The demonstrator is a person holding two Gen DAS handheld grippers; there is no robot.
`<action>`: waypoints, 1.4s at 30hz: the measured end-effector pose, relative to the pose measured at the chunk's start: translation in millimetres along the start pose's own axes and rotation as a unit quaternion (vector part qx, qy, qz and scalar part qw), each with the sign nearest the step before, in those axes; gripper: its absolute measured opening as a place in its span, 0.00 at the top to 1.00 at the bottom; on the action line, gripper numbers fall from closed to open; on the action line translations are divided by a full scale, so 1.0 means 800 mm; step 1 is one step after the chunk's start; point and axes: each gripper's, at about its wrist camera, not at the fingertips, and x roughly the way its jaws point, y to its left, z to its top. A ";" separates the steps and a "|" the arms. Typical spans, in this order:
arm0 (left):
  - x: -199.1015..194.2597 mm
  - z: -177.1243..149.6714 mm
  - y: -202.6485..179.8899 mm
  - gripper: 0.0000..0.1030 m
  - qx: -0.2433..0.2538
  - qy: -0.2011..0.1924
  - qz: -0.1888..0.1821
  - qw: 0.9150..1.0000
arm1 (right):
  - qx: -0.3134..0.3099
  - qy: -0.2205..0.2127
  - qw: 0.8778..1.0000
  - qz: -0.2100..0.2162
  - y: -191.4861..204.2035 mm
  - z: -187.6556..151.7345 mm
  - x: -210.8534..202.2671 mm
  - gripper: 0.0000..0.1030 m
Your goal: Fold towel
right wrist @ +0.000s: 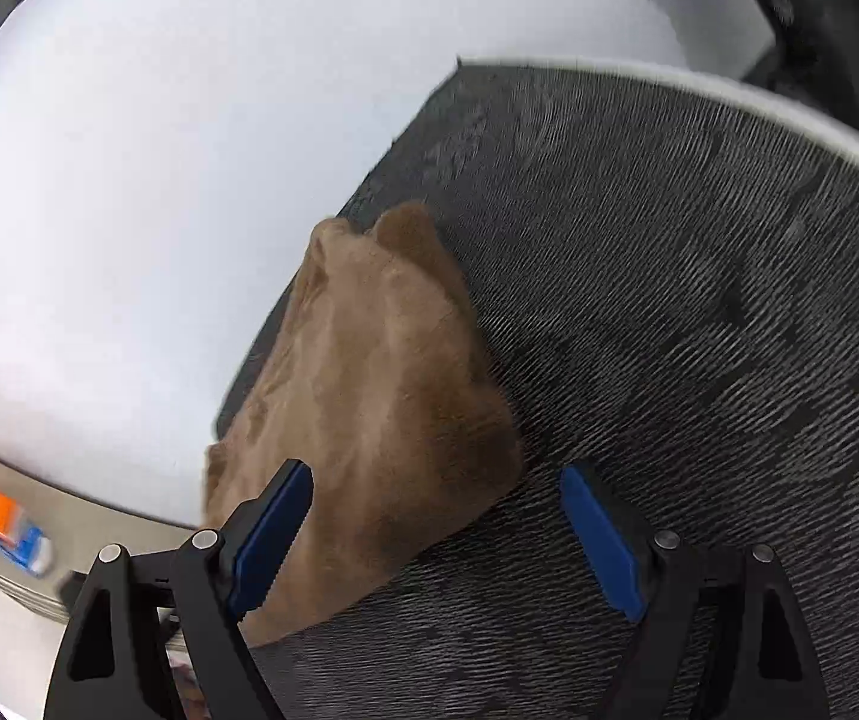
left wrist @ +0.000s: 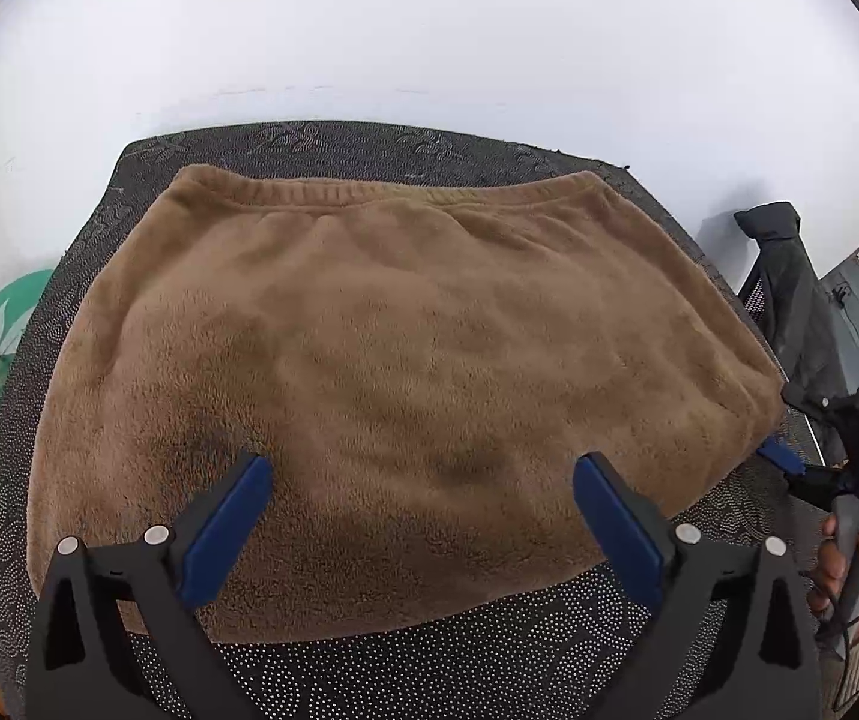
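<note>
The brown towel (left wrist: 393, 360) lay flat on a dark dotted mat (left wrist: 489, 660) that covered the white counter (left wrist: 429, 48). In the left wrist view its long axis ran from left to right, and the ribbed hem was on the far side, away from the camera. The near edge curved along the mat, and the right corner pointed to the right gripper (left wrist: 780, 459), which was at the mat edge there and held by a hand (left wrist: 849, 558). The left gripper (left wrist: 423, 516) hovered over the near part of the towel; its fingers (left wrist: 231, 534) were wide apart and held nothing. In the right wrist view, which was blurred, the towel (right wrist: 369, 396) stretched away from the camera along the left edge of the mat (right wrist: 669, 300). The right gripper (right wrist: 435, 540) had its fingers (right wrist: 600, 546) apart too, with the near towel corner between them, but not clamped. A dark jacket (left wrist: 789, 300) hung beside the counter on the right.
</note>
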 end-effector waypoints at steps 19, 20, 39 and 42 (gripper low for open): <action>0.020 0.060 -0.044 0.01 0.025 0.035 -0.057 0.997 | 0.041 -0.090 0.995 0.002 0.012 -0.002 0.042 0.62; 0.024 0.070 -0.052 0.01 0.025 0.044 -0.073 0.996 | 0.029 -0.094 0.995 -0.003 0.016 -0.004 0.043 0.64; 0.187 0.223 -0.259 0.01 0.081 0.256 -0.101 0.958 | -0.289 -0.190 0.930 -0.121 0.125 -0.079 0.034 0.69; 0.202 0.220 -0.280 0.01 0.110 0.281 -0.076 0.950 | -0.314 -0.198 0.919 -0.130 0.135 -0.088 0.033 0.69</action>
